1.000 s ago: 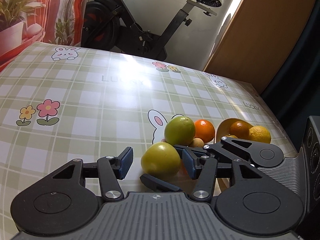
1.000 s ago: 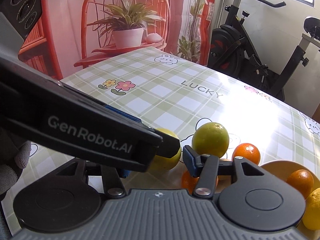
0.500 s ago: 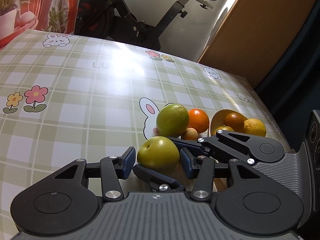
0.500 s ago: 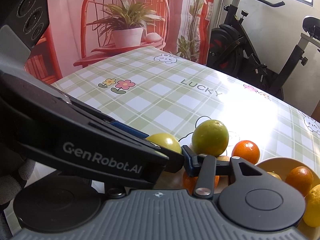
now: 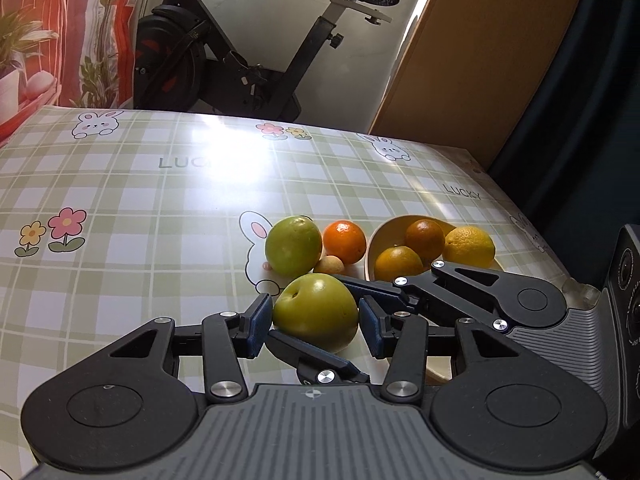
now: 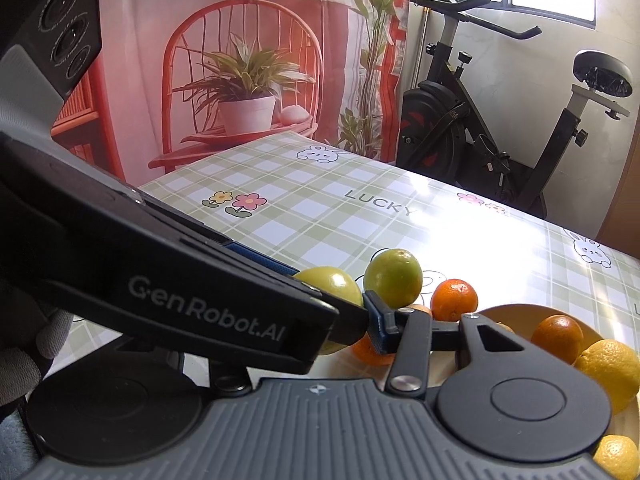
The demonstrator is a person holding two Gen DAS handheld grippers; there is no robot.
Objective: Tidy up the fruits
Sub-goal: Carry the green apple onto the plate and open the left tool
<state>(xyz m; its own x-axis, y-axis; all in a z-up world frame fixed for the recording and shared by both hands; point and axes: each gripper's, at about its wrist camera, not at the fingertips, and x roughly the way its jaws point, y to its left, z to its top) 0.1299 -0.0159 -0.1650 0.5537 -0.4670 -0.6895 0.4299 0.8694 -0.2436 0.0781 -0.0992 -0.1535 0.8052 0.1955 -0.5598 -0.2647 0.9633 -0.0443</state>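
while the left gripper (image 5: 316, 322) is held low over the checked tablecloth (image 5: 120, 200), a green apple (image 5: 316, 312) is bracketed by its blue pads (image 5: 259, 322), slight gaps visible, so a firm clamp cannot be told. the right gripper (image 5: 352, 320) is crossed in from the right, its fingers around the same apple; spread unclear. a second green apple (image 5: 293, 245) and orange (image 5: 344, 241) are left beside the bowl (image 5: 374, 240) of citrus.

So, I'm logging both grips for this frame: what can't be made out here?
- Left wrist view: left gripper pads flank the green apple; contact unclear.
- Right wrist view: right gripper's left finger is hidden by the left gripper's body.
- Orange under it: mostly covered.
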